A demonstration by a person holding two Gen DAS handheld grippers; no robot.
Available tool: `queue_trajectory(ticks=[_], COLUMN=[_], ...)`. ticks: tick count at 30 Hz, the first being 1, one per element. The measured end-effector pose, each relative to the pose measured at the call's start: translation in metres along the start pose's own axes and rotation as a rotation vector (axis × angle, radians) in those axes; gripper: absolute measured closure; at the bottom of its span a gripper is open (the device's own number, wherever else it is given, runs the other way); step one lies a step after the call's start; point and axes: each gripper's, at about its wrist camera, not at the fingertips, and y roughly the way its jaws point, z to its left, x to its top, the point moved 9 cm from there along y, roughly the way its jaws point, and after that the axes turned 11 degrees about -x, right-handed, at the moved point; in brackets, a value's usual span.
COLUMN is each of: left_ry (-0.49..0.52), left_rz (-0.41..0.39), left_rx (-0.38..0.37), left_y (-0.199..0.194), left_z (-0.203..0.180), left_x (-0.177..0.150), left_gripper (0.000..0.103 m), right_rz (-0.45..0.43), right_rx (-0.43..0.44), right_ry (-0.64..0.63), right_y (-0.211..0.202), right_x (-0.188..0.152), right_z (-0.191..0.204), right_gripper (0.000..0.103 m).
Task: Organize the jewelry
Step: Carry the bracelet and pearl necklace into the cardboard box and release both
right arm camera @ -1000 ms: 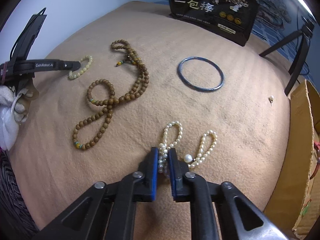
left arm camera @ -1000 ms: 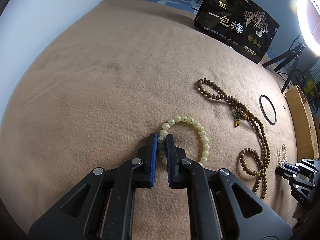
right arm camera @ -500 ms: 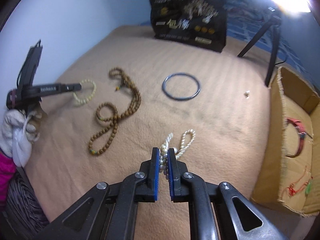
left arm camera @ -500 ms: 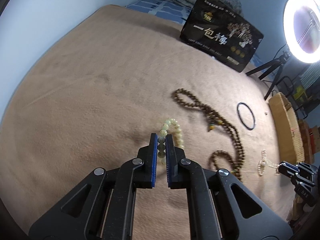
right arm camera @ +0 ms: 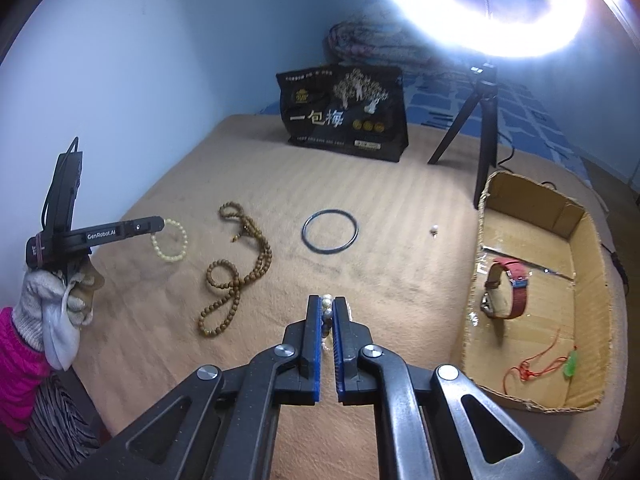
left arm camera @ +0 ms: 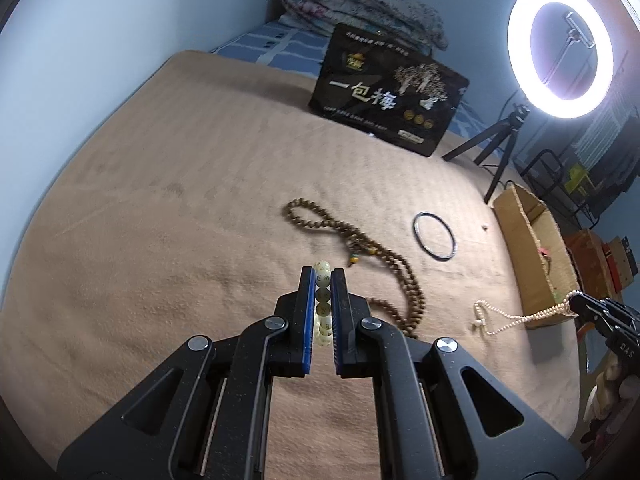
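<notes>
My left gripper (left arm camera: pixel 323 276) is shut on a pale yellow bead bracelet (left arm camera: pixel 322 280) and holds it above the tan blanket; the bracelet also shows hanging from it in the right wrist view (right arm camera: pixel 170 240). My right gripper (right arm camera: pixel 327 305) is shut on a white pearl necklace (right arm camera: pixel 327 312), which dangles from it in the left wrist view (left arm camera: pixel 516 318). A long brown bead necklace (right arm camera: pixel 240 264) and a dark bangle (right arm camera: pixel 329 232) lie on the blanket. A cardboard box (right arm camera: pixel 588 240) at the right holds a red-strap watch (right arm camera: pixel 506 294) and a red cord with a green pendant (right arm camera: pixel 570 364).
A black snack bag (right arm camera: pixel 346 114) stands at the back of the blanket. A ring light on a tripod (right arm camera: pixel 482 120) stands beside the box. A small loose pearl-like bit (right arm camera: pixel 433 230) lies between the bangle and the box. Folded bedding (left arm camera: pixel 360 12) lies behind.
Both grippers have lifted off the blanket with their jewelry. The yellow bracelet and the pearl necklace now hang in the air, and both views have tilted up.
</notes>
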Motion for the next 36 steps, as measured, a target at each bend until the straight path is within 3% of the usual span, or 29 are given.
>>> queue_trajectory(ticks=[15, 36], left_ry=[0.049, 0.224], left_rz=[-0.007, 0.055], left_rx=[-0.094, -0.231], left_y=[-0.008, 0.040], left_z=[-0.055, -0.195], left_x=[0.005, -0.007], left_gripper=[0.098, 0.098], right_rz=[-0.106, -0.210], right_rx=[-0.036, -0.170], right_ry=[0.079, 0.182], right_y=[-0.049, -0.098], right_x=[0.015, 0.027], right_z=[-0.043, -0.145], right_gripper=[0.102, 0.102])
